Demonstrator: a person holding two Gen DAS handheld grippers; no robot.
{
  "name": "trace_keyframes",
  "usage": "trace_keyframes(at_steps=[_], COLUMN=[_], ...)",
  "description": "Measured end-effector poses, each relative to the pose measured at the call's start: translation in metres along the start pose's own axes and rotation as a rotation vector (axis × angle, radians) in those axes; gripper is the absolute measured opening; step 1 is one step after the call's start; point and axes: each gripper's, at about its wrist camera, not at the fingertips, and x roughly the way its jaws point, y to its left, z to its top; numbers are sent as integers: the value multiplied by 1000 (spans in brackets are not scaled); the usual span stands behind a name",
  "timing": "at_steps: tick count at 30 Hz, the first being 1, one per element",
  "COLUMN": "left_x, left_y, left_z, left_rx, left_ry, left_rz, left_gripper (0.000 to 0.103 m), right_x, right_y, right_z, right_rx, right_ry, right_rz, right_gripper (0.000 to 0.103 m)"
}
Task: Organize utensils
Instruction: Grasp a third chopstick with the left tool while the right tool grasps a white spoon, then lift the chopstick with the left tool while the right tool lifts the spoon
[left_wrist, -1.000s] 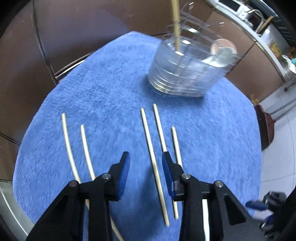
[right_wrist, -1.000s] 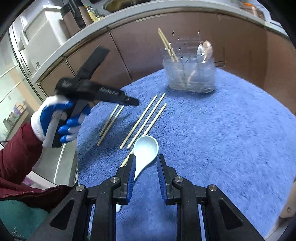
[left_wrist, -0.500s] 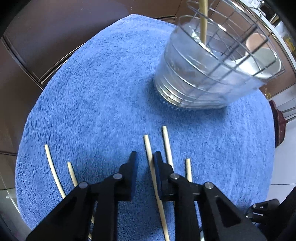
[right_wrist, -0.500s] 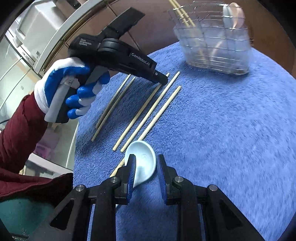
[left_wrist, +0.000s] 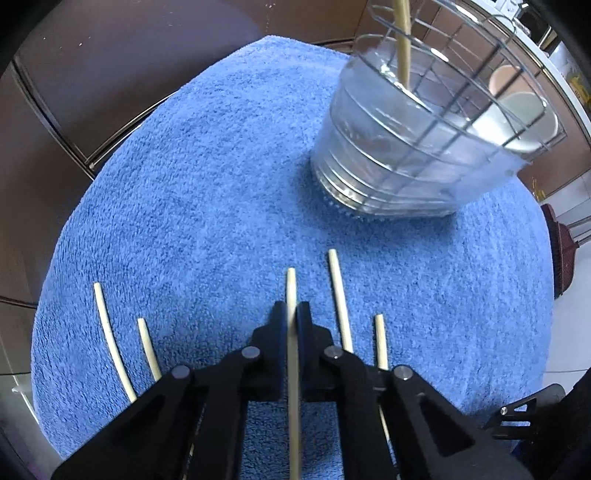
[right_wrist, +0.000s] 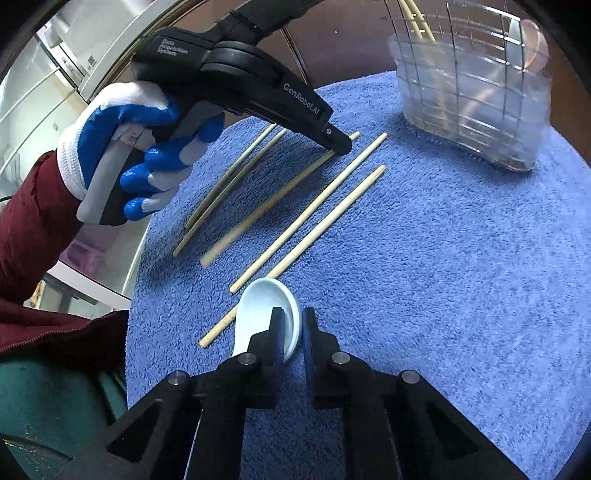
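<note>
Left wrist view: two loose chopsticks (left_wrist: 110, 339) lie at left on the blue towel (left_wrist: 207, 177); the left gripper (left_wrist: 291, 314) is pinched on a chopstick (left_wrist: 291, 295), with two more (left_wrist: 340, 295) just right of it; the wire utensil basket (left_wrist: 424, 140) stands far right, holding upright chopsticks. Right wrist view: a gloved hand (right_wrist: 125, 147) holds the left gripper at the chopstick's far end; the right gripper (right_wrist: 293, 332) is nearly pressed together over the white spoon (right_wrist: 264, 306), apparently gripping its rim.
</note>
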Motion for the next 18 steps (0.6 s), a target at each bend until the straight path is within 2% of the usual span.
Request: trace_keyframes(at_steps=[3,11,18], left_x=[-7,-50,-90], left_y=[3,4,2], left_z=[-11,-40,-55], left_rx=[-15,-10,-2], left_ry=[-28,-165,-272], left_rz=[-20,-75,-82], left_gripper=[5,5,5], right_x=[-11,-39,-65], right_y=[5,14,28], right_z=[-6,-15,-28], right_rx=[-5,-9,2], right_ry=[-27,-81,-142], right_rz=[-28,-113,-191], right_gripper=[7,7,7])
